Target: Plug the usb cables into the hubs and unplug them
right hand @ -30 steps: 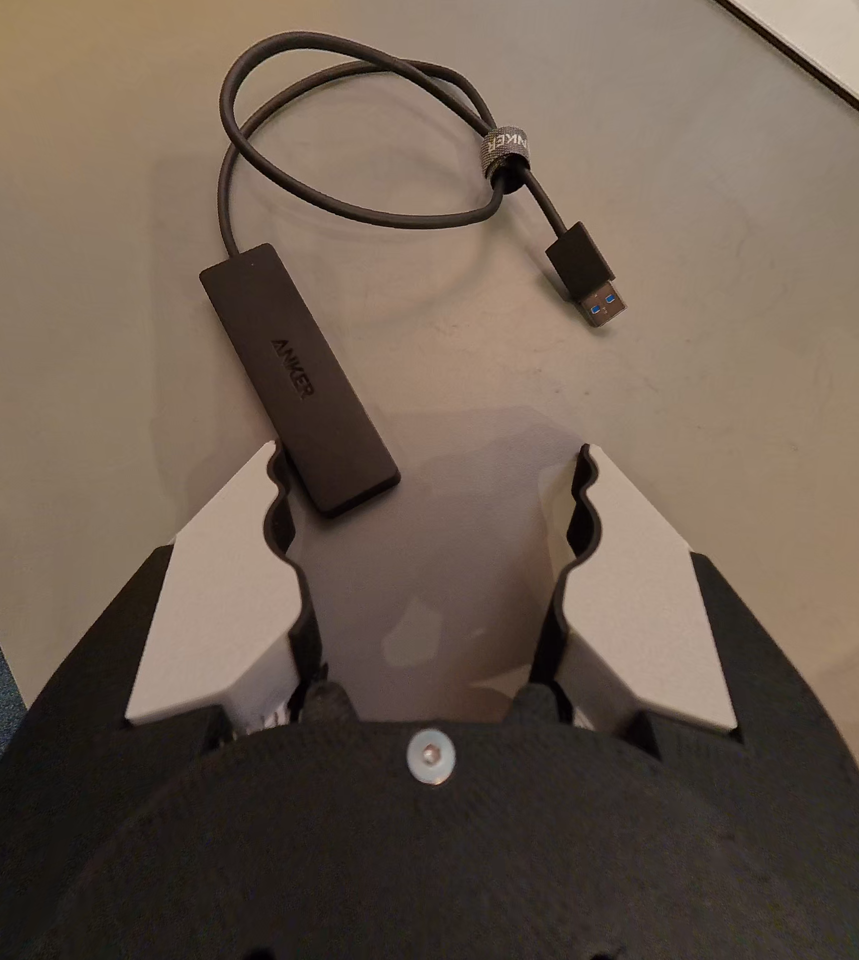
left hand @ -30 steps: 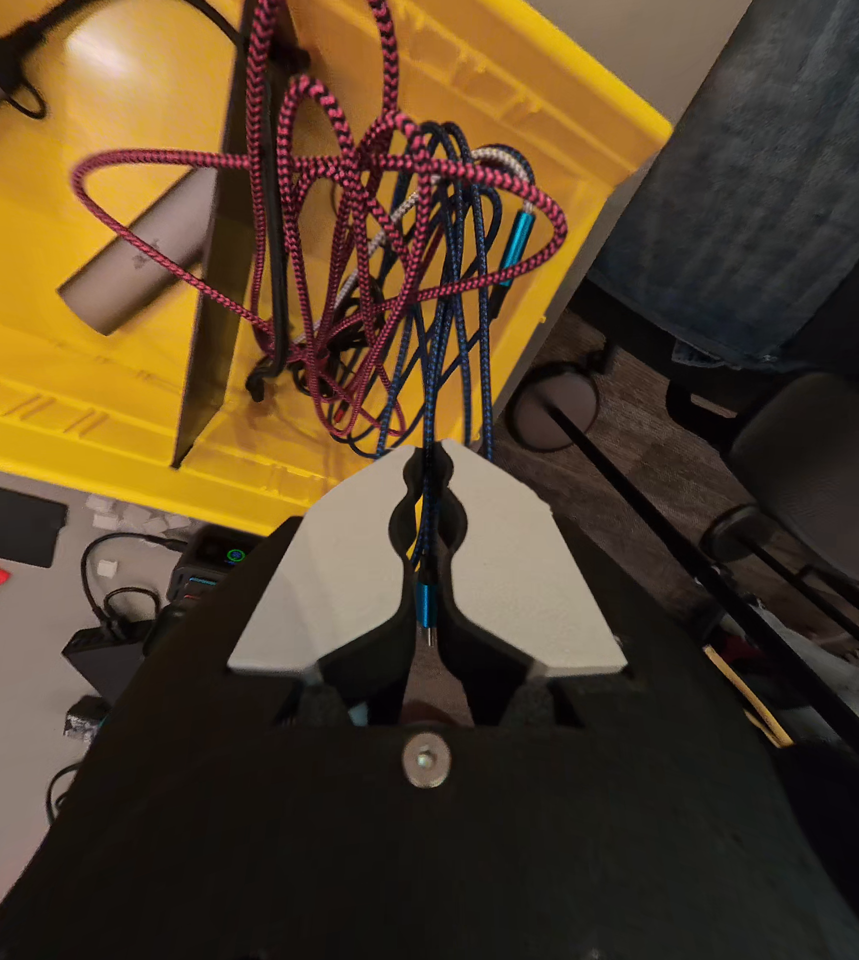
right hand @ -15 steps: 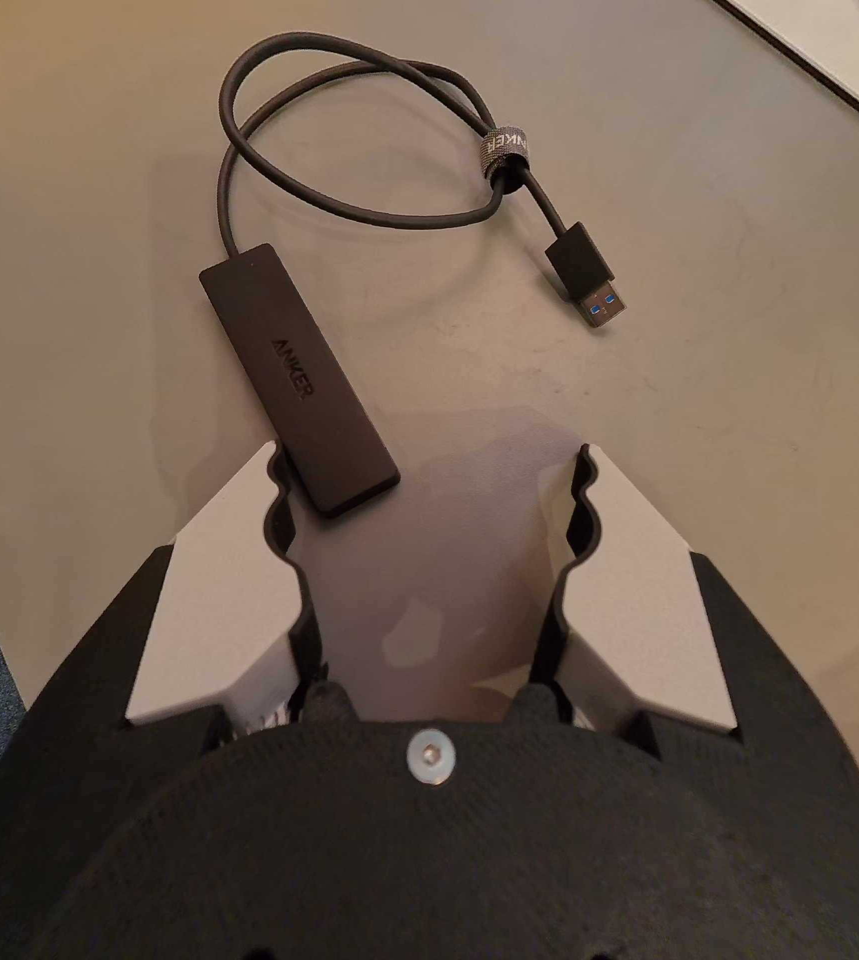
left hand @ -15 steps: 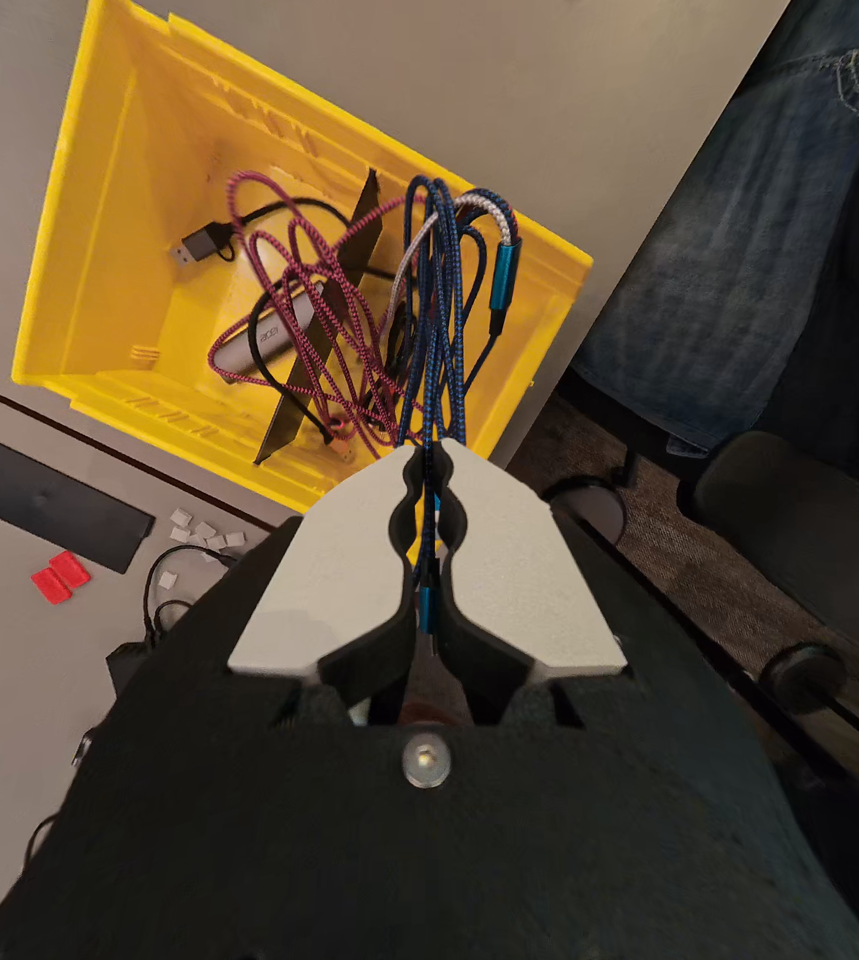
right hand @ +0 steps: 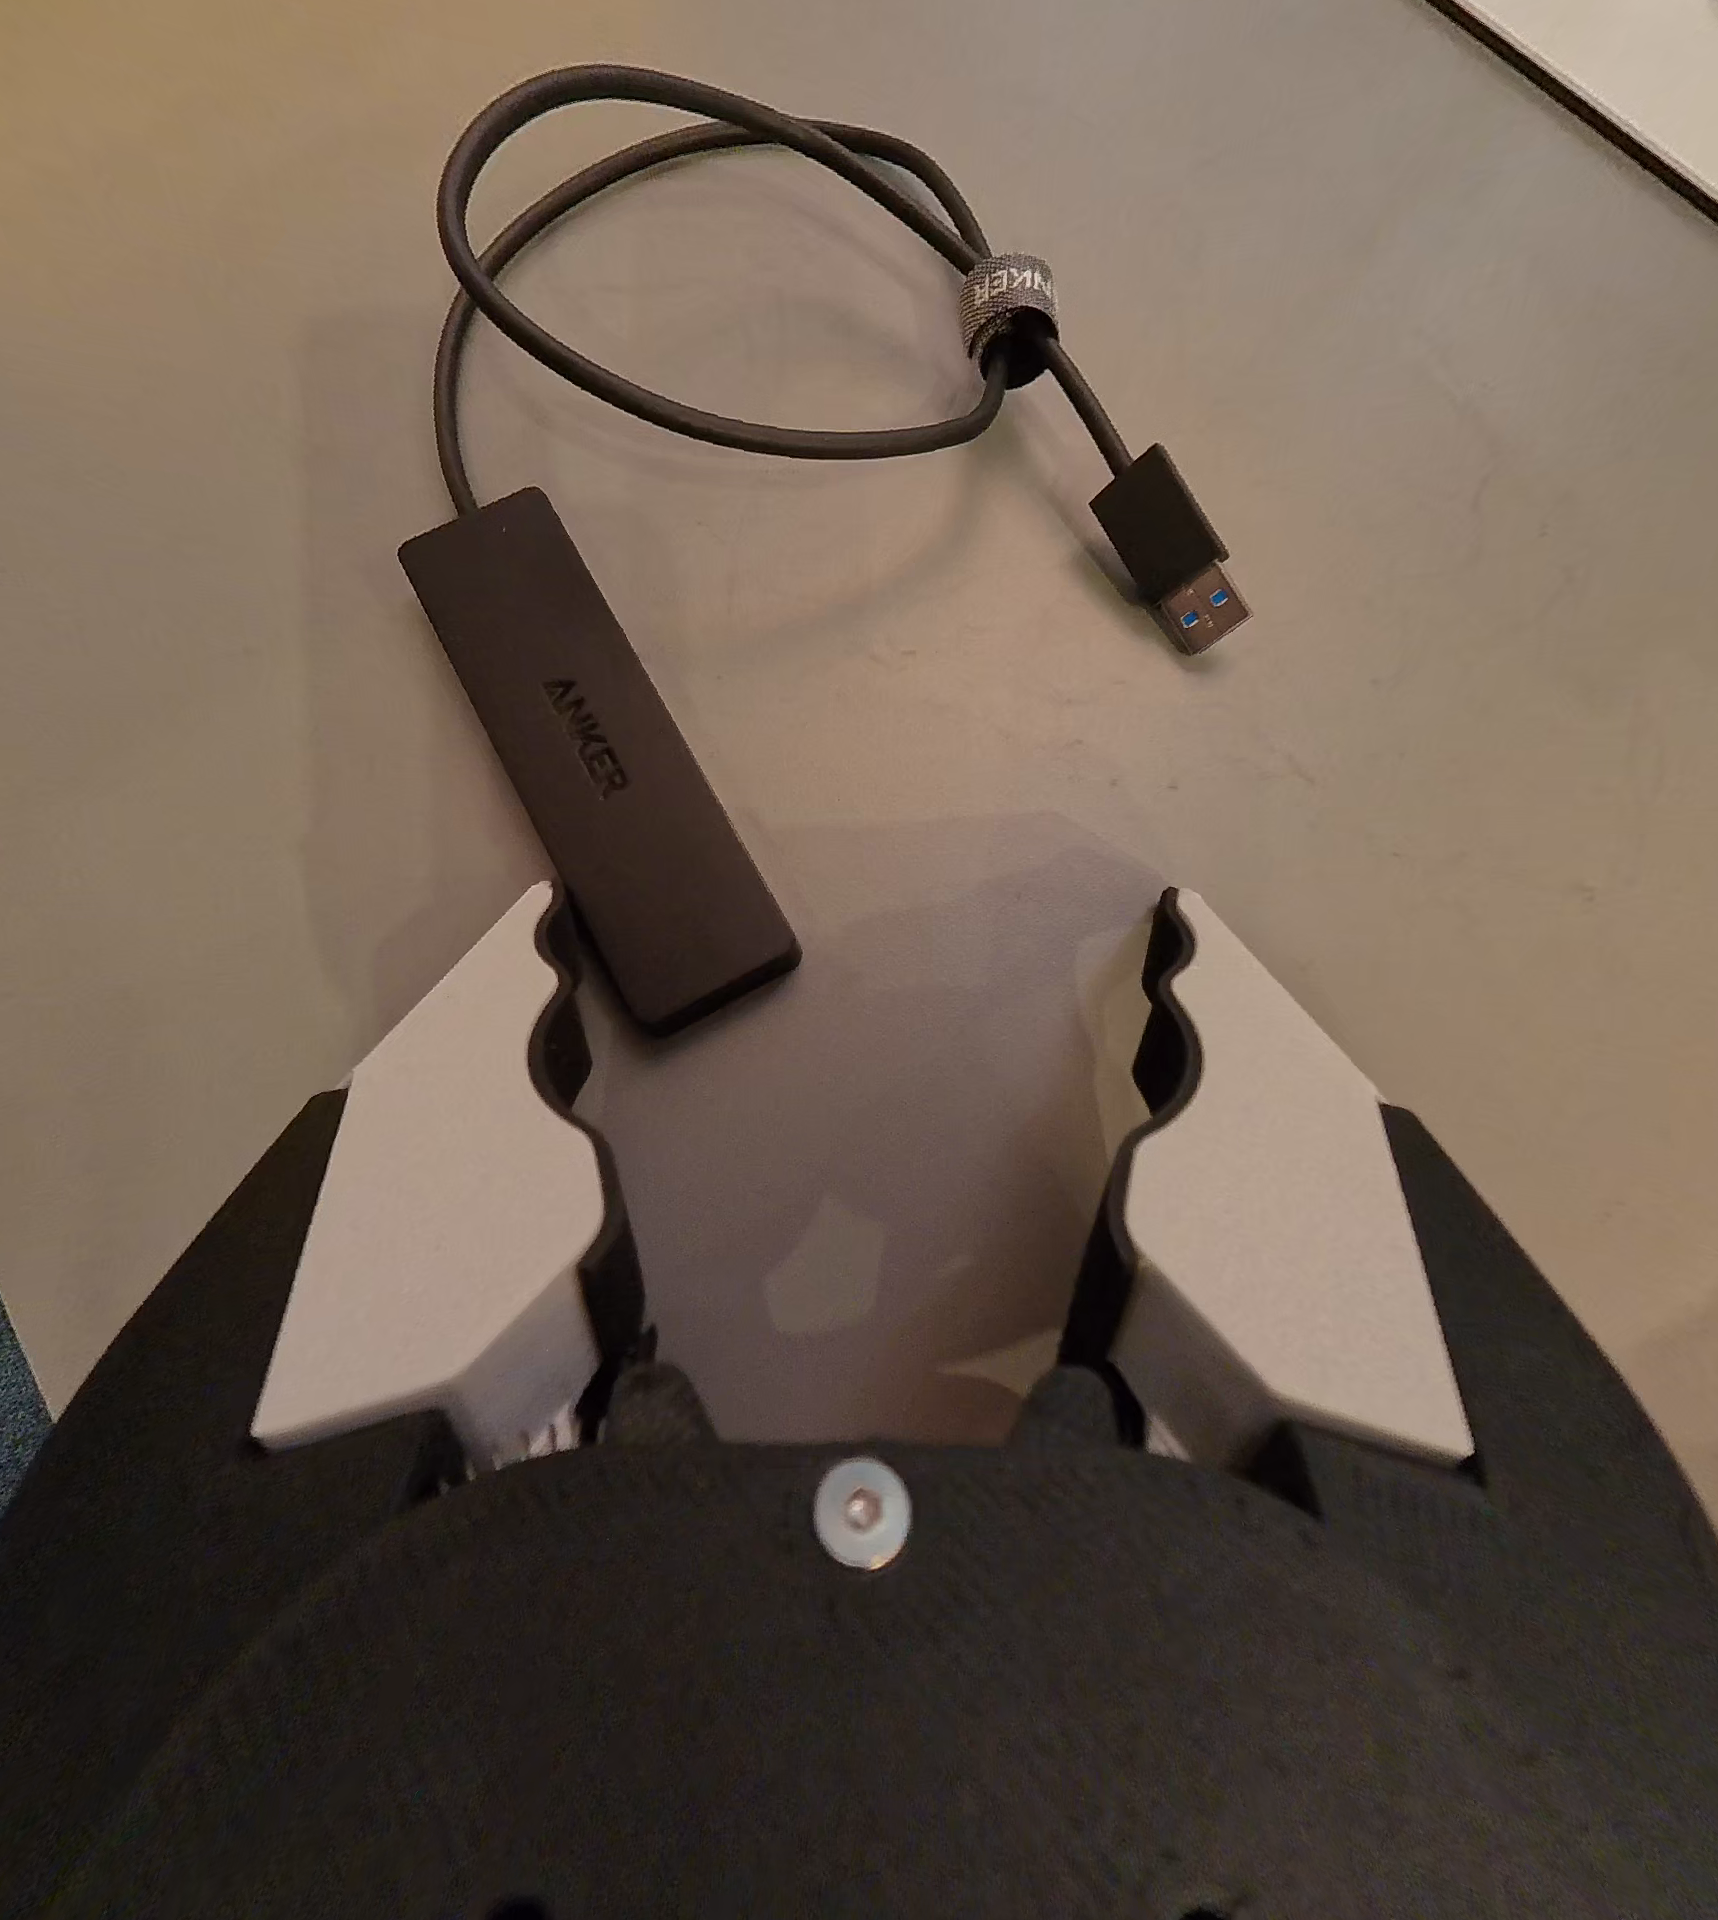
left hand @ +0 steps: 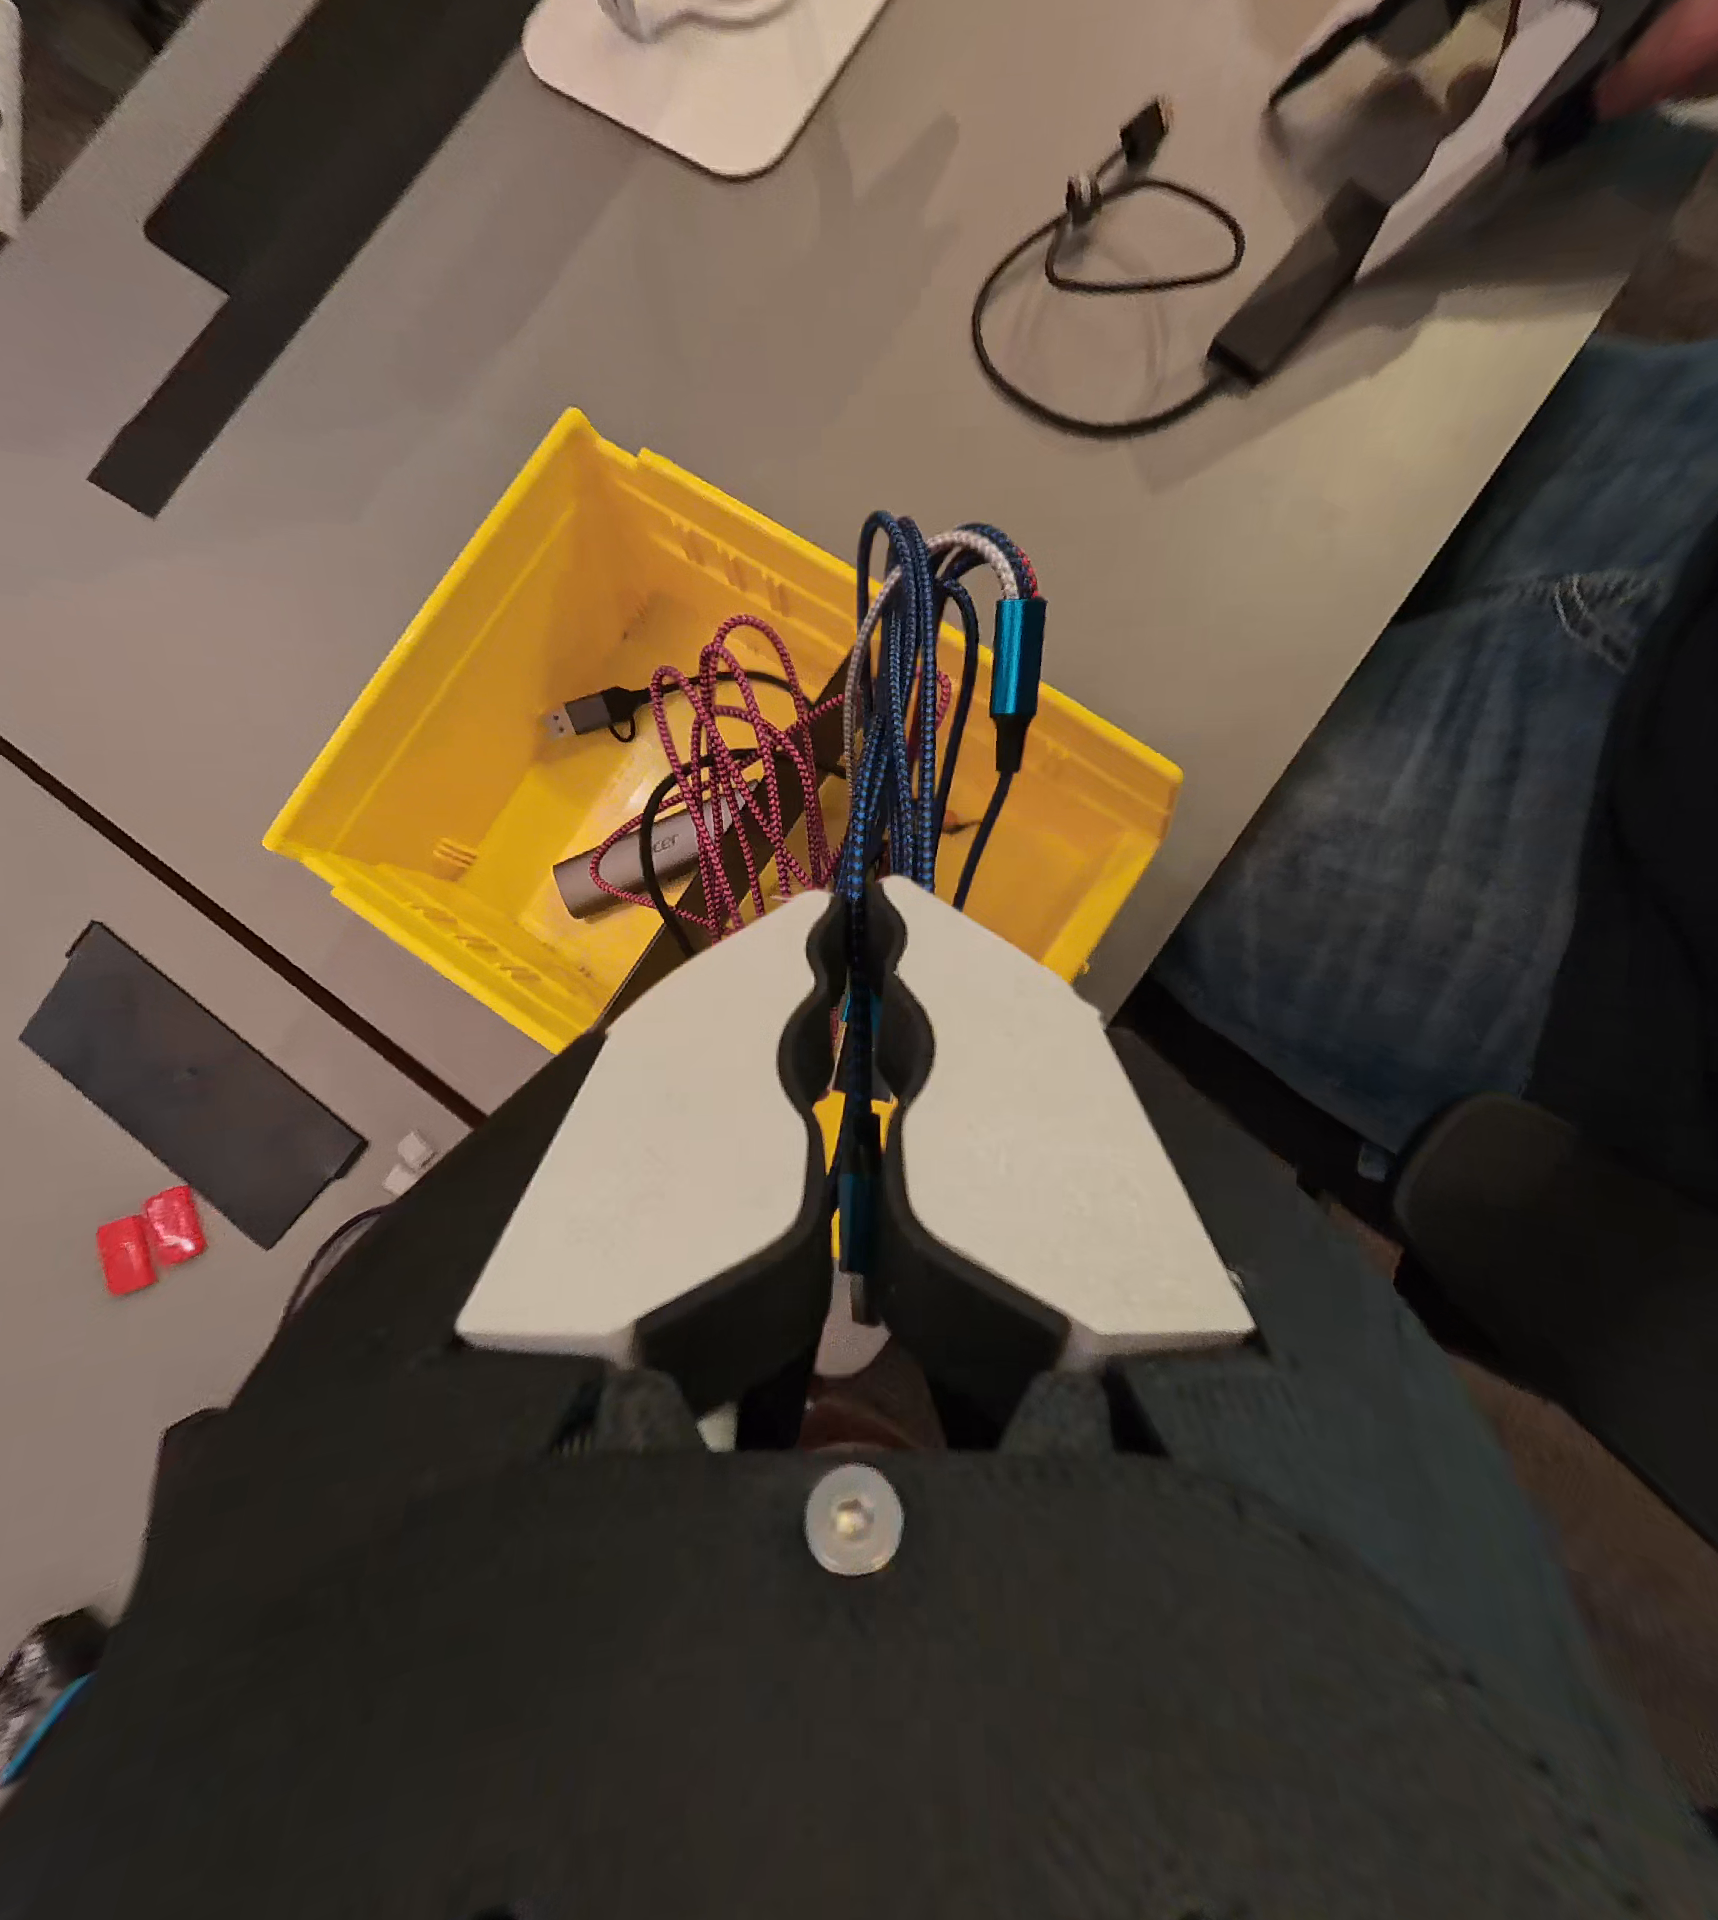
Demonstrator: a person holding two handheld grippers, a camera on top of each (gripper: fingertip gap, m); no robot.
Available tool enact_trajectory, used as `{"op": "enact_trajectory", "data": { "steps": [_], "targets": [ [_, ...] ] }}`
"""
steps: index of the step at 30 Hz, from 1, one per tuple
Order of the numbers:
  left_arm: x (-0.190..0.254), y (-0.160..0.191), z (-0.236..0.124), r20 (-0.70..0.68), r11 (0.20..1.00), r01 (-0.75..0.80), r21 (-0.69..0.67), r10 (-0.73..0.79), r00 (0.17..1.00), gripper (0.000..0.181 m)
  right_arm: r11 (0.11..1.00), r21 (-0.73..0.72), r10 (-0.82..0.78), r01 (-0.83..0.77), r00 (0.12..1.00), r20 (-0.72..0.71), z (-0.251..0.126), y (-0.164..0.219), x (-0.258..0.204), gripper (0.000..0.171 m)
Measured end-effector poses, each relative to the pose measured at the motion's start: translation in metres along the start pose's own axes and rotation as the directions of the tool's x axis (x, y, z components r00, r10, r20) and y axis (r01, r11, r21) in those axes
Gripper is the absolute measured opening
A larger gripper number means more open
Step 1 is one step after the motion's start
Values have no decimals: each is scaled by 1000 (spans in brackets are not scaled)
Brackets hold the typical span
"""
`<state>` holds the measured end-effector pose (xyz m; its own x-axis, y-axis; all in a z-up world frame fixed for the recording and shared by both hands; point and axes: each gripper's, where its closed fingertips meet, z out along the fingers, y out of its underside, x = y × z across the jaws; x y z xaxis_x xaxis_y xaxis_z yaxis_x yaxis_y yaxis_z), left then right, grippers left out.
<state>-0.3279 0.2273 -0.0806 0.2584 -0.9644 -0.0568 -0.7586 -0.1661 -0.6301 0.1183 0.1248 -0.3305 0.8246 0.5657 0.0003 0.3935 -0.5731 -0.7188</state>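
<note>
While its jaws are pinching a blue braided usb cable (left hand: 899, 727) above the yellow plastic bin (left hand: 439, 748), the left tool (left hand: 857, 914) is hanging; the right tool (right hand: 855, 904) is gaping, flat black hub (right hand: 595, 758) at eleven o'clock on the grey tabletop (right hand: 1457, 831).

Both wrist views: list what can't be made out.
- Left wrist view: the plug of the blue cable sits between the shut left gripper fingers, so its type is hidden.
- Left wrist view: the right gripper is blurred and cut by the top edge.
- Right wrist view: the hub ports are out of sight; only its top shows, one corner behind a finger.
- Left wrist view: the bin floor is partly hidden by the red cable.
</note>
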Motion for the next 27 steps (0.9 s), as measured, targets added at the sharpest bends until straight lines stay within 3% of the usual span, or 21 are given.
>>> {"op": "enact_trajectory", "data": {
  "steps": [3,6,10,15,21,27],
  "targets": [
    [-6,27,22,10,996,83,-24,-83,997,2,1000,0,0,0,1000,0,0,0,0,107],
    [-5,42,44,-20,983,174,62,-174,985,3,1000,0,0,0,1000,0,0,0,0,107],
    [-6,18,35,-20,957,185,222,-185,983,2,1000,0,-1,1,1000,0,0,0,0,107],
    [-8,-26,-3,43,931,103,350,-125,991,2,1000,0,0,0,1000,-1,0,0,0,107],
    [-16,-24,-3,74,931,116,347,-150,986,2,1000,0,1,-1,1000,-2,0,0,0,107],
    [-10,-47,-5,76,924,80,374,-116,990,1,1000,0,0,0,1000,-1,0,0,0,107]
  ]
}}
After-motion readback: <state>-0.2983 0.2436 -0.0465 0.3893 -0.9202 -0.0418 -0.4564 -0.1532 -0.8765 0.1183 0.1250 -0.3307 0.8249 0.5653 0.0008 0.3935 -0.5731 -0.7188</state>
